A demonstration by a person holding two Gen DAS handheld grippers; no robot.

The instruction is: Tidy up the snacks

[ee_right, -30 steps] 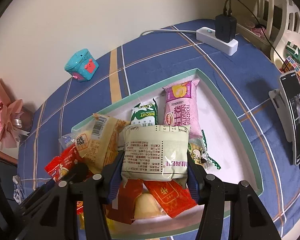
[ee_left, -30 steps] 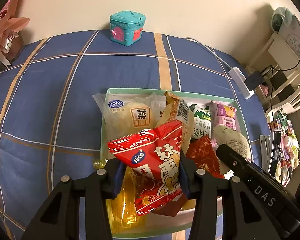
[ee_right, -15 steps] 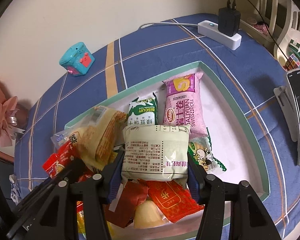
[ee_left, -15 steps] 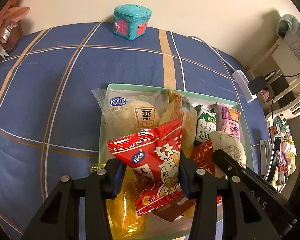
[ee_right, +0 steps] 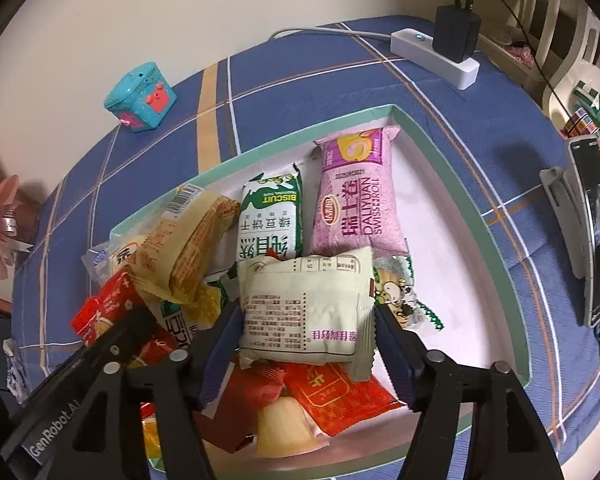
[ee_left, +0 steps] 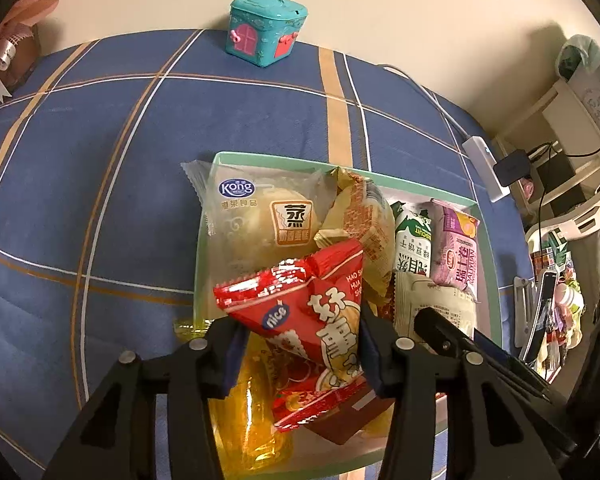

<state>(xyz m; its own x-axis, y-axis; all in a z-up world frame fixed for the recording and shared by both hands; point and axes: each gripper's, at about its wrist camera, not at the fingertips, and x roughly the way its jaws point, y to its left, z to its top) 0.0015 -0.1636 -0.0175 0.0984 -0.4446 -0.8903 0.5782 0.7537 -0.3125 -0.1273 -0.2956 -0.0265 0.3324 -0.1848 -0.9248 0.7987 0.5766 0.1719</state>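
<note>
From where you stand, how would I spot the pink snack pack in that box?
Find the mint-rimmed box on the blue plaid cloth. Along its far wall two packs lie side by side: the pink pack is the one nearer the white power strip, right of the green-and-white biscuit pack. It is the only pink wrapper.

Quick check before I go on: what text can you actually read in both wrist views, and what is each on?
"Kong": clear bun packet.
"nice": red snack bag.
"BISCUIT": green-and-white biscuit packet.
"DALIYUAN SWISS ROLL": pink roll packet.
"GenRobot.AI": left gripper's body.
Fine print on the beige packet, the tan wrapper and the orange-red sachet: too small to read.
</note>
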